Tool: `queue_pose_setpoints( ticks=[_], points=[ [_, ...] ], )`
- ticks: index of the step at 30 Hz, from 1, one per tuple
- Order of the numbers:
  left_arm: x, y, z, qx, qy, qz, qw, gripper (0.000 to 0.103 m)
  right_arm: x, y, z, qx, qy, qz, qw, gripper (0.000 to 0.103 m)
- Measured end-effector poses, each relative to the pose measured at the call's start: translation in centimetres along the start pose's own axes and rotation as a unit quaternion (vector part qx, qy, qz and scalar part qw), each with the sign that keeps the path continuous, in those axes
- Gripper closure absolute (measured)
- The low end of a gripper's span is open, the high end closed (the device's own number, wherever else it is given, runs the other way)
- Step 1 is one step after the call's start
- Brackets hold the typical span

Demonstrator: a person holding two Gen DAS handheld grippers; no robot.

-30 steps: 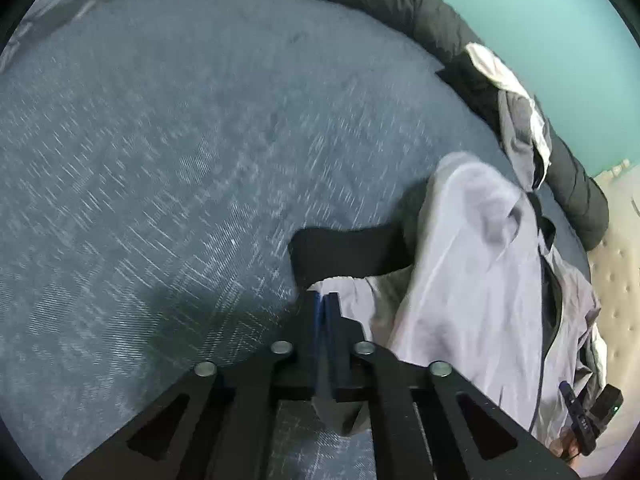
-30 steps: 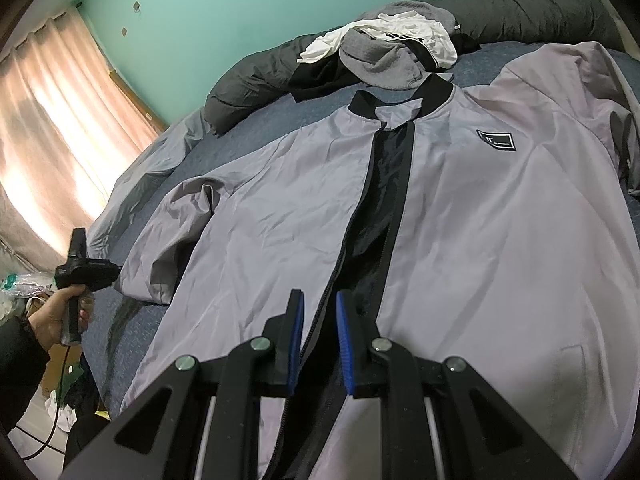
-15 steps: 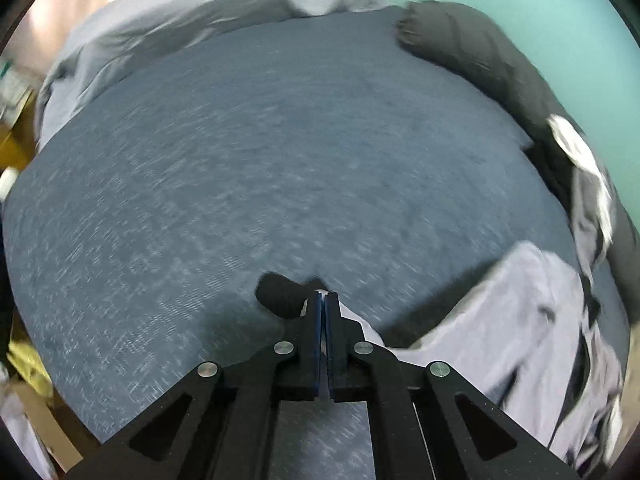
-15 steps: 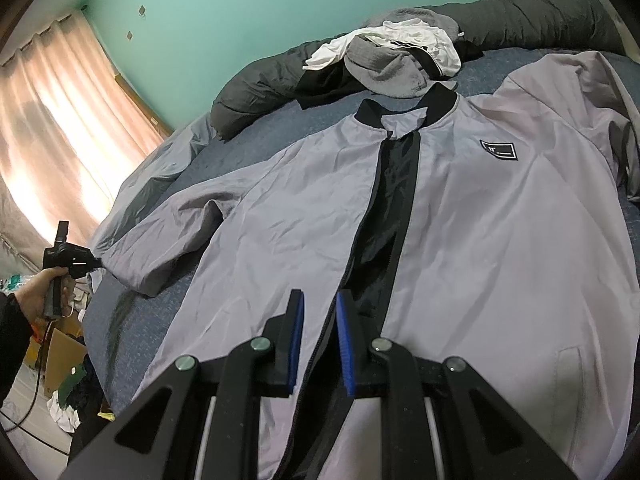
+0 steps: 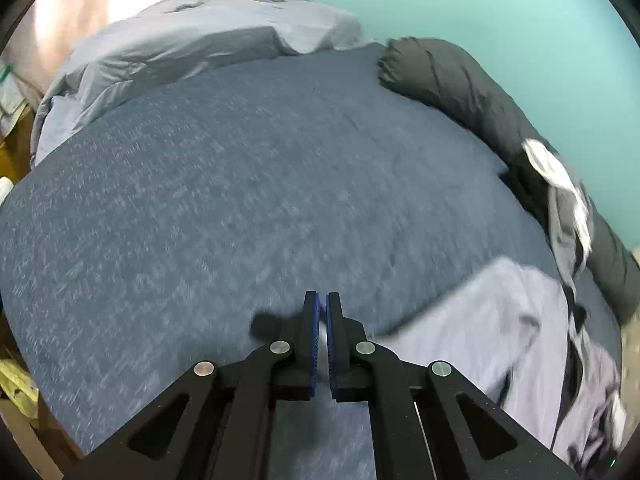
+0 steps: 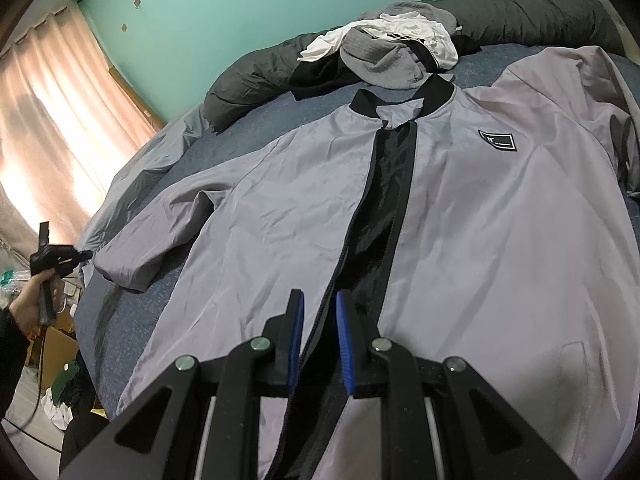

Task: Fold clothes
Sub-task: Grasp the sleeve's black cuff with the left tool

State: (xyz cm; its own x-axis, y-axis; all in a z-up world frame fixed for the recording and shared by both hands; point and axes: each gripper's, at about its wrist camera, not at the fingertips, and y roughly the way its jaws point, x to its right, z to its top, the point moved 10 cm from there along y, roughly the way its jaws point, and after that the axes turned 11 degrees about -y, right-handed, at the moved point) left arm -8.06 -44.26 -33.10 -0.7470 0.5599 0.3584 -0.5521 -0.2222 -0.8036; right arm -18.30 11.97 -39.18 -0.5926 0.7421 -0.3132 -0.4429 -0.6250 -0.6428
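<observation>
Lying face-up on the blue bedspread (image 6: 120, 332): grey jacket (image 6: 480, 248), zip undone | left gripper (image 5: 322, 300) pinching the sleeve cuff, sleeve stretched out sideways | right gripper (image 6: 319, 300) slightly parted above the hem, clamping nothing | laundry heap (image 6: 392, 52) just beyond the collar

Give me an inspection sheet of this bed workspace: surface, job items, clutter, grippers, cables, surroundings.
Surface: blue bed cover, bare beside the jacket.
Job's things: grey jacket face up, unzipped, black lining showing; sleeve stretched toward the bed edge.
Clutter: clothes pile on a dark rolled duvet beyond the collar; grey quilt.
Grippers: left gripper shut on the sleeve end; right gripper open above the zipper edge.
Cables: thin cable hanging below the hand.
Surroundings: green wall, curtain, cardboard box.
</observation>
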Motion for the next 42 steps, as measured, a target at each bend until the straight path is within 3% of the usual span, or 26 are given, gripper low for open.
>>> queue_pose_setpoints(
  ticks=[9,19,23,25,27,32,34,42],
  points=[
    [0.6,4.3,-5.2,-0.079,0.026,0.002,0.9965,0.093,-1.2,-0.1,-0.3,-0.002,-0.012,0.001,1.000,0.087],
    [3.3,10.9,1.1,-0.062,0.017,0.018,0.9977,0.092,-0.2,0.7,-0.9,-0.015,-0.011,-0.013,1.000,0.087],
    [3.2,12.3,1.9,-0.062,0.039,0.026,0.9970,0.090,-0.1,0.9,-1.0,-0.018,-0.011,-0.013,1.000,0.087],
    [3.2,11.8,2.7,-0.051,0.031,0.010,0.9982,0.078,-0.2,1.0,-1.1,-0.020,-0.013,-0.013,1.000,0.087],
    [2.0,10.8,3.1,-0.038,0.017,0.005,0.9991,0.054,-0.4,1.1,-1.2,-0.021,-0.014,-0.012,1.000,0.087],
    [-1.5,9.4,2.3,-0.041,-0.009,0.014,0.9990,0.049,-0.7,1.1,-1.3,-0.022,-0.014,-0.009,1.000,0.087],
    [-2.1,9.2,2.0,-0.044,0.002,0.019,0.9988,0.045,-0.8,1.0,-1.2,-0.021,-0.013,-0.008,1.000,0.087],
    [-2.9,10.5,0.9,-0.060,-0.008,-0.005,0.9981,0.043,-1.2,1.3,-1.4,-0.024,-0.018,-0.008,1.000,0.087]
  ],
)
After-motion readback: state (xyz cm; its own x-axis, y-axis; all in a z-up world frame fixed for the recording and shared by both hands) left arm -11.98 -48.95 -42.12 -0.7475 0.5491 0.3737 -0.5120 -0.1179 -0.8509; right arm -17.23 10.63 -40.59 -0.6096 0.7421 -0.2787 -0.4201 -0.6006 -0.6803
